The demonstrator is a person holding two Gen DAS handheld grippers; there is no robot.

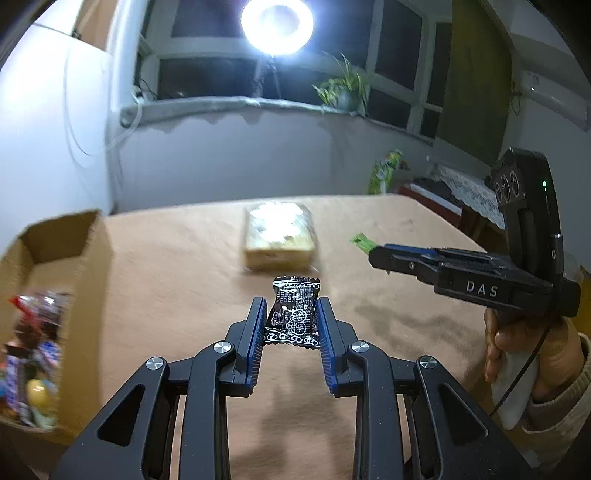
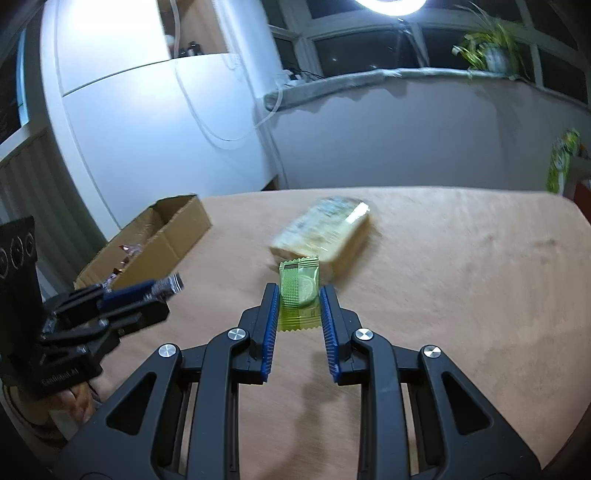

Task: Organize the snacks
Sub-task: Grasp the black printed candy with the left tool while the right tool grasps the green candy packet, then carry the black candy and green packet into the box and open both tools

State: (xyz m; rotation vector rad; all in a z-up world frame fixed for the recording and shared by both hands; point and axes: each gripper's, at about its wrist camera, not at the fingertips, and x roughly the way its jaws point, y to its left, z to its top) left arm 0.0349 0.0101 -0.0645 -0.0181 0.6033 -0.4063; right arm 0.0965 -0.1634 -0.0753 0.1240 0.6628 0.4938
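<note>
Two grippers over one tan table [image 1: 388,280]. Left gripper [image 1: 291,317] clamped on one black snack packet [image 1: 293,314] with white print, pads pressing both long edges, packet lifted clear of the tabletop. Right gripper [image 2: 298,295] closed on one green snack packet [image 2: 298,291], translucent, a round piece visible inside, likewise held above the surface. From the left wrist view, right gripper [image 1: 373,253] seen side-on with a green corner [image 1: 360,242] poking past its tips, gripped by one hand [image 1: 524,354] in a pale sleeve. One larger yellowish wrapped pack [image 1: 280,236] lying on the table beyond both grippers, blurred. One open cardboard box [image 1: 85,236] at the left edge of the table, holding several colourful wrapped snacks [image 1: 33,354], too blurred to count. One ring light [image 1: 277,26] and one potted plant [image 1: 343,88] at the window.
</note>
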